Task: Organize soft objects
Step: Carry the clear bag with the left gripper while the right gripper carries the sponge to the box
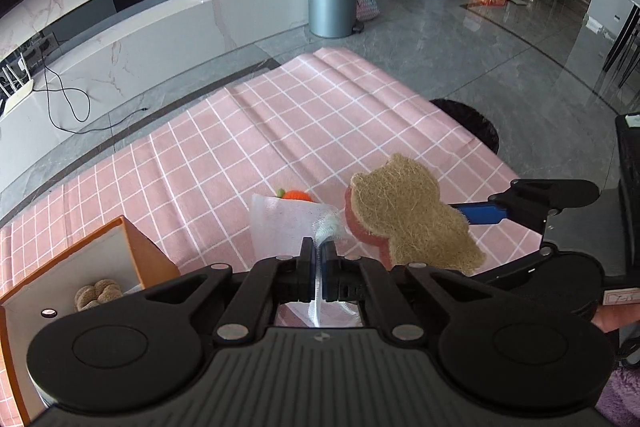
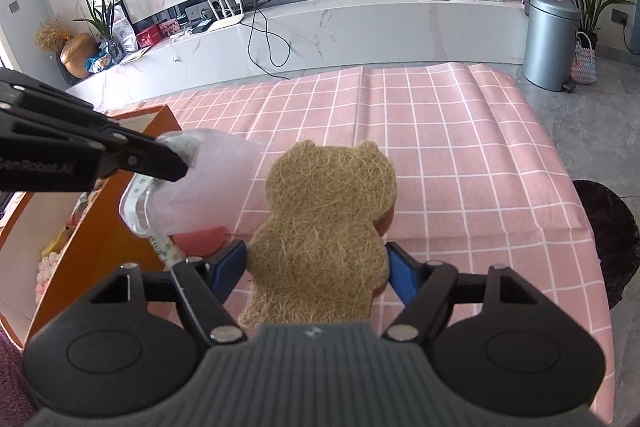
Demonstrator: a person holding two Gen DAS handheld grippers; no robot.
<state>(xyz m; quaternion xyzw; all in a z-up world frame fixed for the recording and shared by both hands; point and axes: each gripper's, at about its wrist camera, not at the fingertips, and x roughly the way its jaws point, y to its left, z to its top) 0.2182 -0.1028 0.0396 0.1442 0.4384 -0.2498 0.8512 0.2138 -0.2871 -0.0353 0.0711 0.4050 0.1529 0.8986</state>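
left tongs [image 1: 319, 250] pinching white pouch [image 1: 280, 223], right tongs [image 2: 316, 267] gripping bear sponge [image 2: 324, 223]

Orange box [image 1: 132, 259] contents half-hidden, cropped.

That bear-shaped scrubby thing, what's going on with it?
A person is tidying soft things with two hand-held grippers. The right gripper is shut on the bear-shaped sponge, held above the pink checked tablecloth. The left gripper pinches a white mesh bag beside it. An orange box stands at the left.
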